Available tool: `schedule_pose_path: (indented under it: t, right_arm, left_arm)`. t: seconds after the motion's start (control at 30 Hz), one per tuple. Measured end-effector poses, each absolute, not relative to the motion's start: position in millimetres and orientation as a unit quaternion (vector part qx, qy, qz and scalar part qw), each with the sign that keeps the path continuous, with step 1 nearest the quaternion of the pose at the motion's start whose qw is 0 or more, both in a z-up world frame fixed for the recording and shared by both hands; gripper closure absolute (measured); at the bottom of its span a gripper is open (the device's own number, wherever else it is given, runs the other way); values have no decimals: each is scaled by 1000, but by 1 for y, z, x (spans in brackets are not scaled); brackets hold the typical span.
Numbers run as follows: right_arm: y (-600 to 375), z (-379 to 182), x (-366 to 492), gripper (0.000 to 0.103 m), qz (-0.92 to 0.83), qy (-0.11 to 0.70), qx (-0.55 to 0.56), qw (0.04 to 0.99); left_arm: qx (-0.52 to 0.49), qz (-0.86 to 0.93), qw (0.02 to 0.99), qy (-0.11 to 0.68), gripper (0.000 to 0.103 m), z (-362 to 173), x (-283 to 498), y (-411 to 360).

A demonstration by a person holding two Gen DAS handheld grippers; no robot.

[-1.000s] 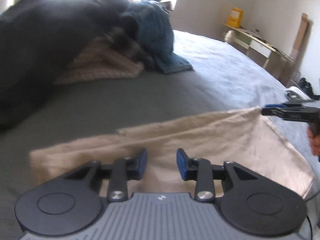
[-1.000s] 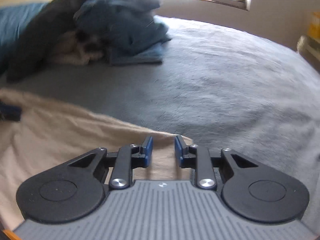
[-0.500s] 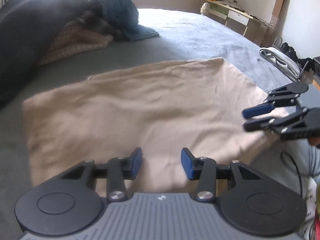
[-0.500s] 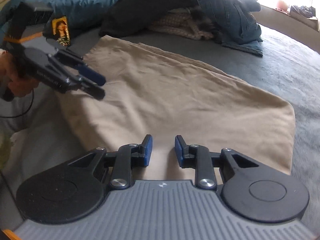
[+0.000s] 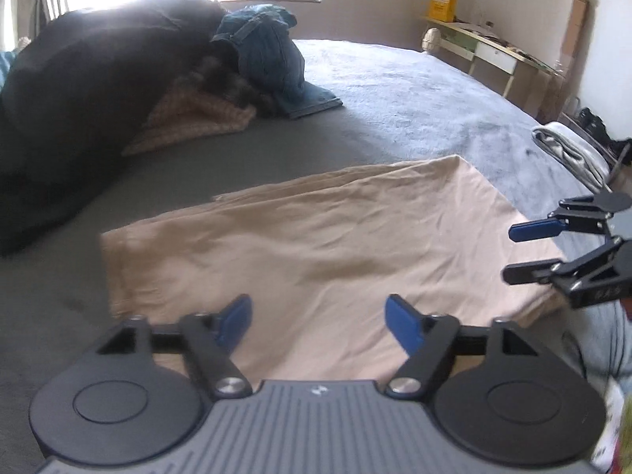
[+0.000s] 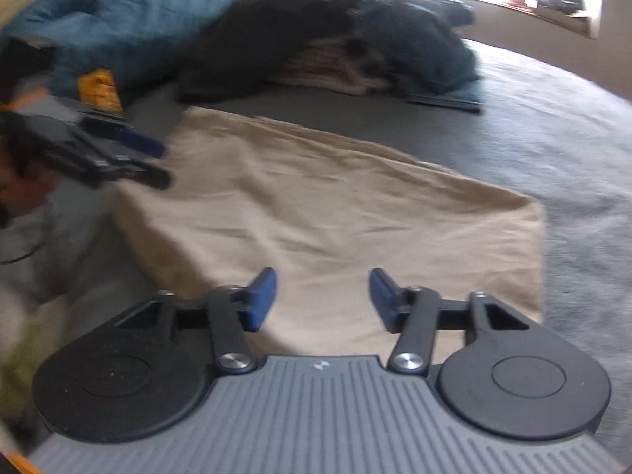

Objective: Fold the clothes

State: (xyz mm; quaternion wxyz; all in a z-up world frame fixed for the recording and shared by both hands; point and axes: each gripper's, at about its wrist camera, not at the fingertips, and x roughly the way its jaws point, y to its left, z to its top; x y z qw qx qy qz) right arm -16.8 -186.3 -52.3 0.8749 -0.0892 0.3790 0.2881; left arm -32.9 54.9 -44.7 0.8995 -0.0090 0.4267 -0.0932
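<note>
A folded beige garment (image 5: 316, 245) lies flat on the grey bed (image 5: 414, 94), also seen in the right wrist view (image 6: 316, 213). My left gripper (image 5: 319, 318) hovers open over the garment's near edge, nothing between its blue pads. My right gripper (image 6: 322, 296) is open too, above the garment's near side. In the left wrist view the right gripper (image 5: 513, 252) shows at the garment's right edge, its fingers apart. The left gripper (image 6: 158, 162) appears blurred at the garment's left edge in the right wrist view.
A pile of unfolded clothes sits at the back of the bed: a black garment (image 5: 79, 98), blue jeans (image 5: 268, 55), a tan knit (image 5: 193, 122). A blue blanket (image 6: 98, 31) lies far left. A desk (image 5: 493, 51) stands along the right wall. A hand (image 6: 19, 193) holds the left gripper.
Both grippers have opened wider and drawn back from the beige garment, which now lies flat and released. The views have tilted from the far side of the bed down onto the cloth.
</note>
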Motion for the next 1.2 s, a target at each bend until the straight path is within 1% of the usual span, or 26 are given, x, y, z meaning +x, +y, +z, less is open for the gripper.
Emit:
schedule_pose_path:
  t: [0.03, 0.07, 0.1, 0.13, 0.17, 0.2, 0.23, 0.3, 0.4, 0.63, 0.9, 1.2]
  right_arm:
    - [-185, -53, -13, 44, 268, 384, -87, 879]
    - [-186, -54, -10, 43, 251, 393, -79, 881]
    - [-188, -55, -7, 39, 237, 405, -67, 881]
    - [-190, -56, -4, 33, 226, 414, -55, 880]
    - [-193, -57, -3, 30, 218, 420, -44, 880]
    - [-196, -57, -3, 23, 211, 425, -35, 880]
    - [-198, -57, -4, 18, 207, 425, -32, 881]
    - [-201, -53, -7, 12, 196, 420, -35, 886]
    - [-203, -49, -8, 2, 181, 412, -33, 892]
    - [-201, -48, -5, 1, 156, 418, -30, 894]
    - [-197, -45, -12, 1, 145, 388, -50, 909]
    - [-199, -49, -8, 1, 133, 405, -41, 904]
  left_arm:
    - [-11, -86, 896, 435, 20, -47, -28, 49]
    - [-11, -77, 892, 446, 19, -50, -24, 42]
    - [-8, -67, 886, 458, 19, -54, -20, 37]
    - [-5, -56, 882, 467, 19, -56, -18, 32]
    - [-1, -46, 880, 472, 18, -58, -17, 28]
    - [2, -38, 881, 471, 15, -59, -18, 27]
    - [5, -32, 883, 468, 12, -60, -21, 26]
    - [5, -26, 888, 459, 9, -59, -26, 27]
    - [-3, -18, 888, 459, 8, -57, -28, 29]
    - [-20, -3, 886, 463, 7, -55, -31, 32]
    - [-24, -4, 888, 458, 6, -54, -33, 33]
    - [-23, 3, 889, 457, 6, -54, -33, 32]
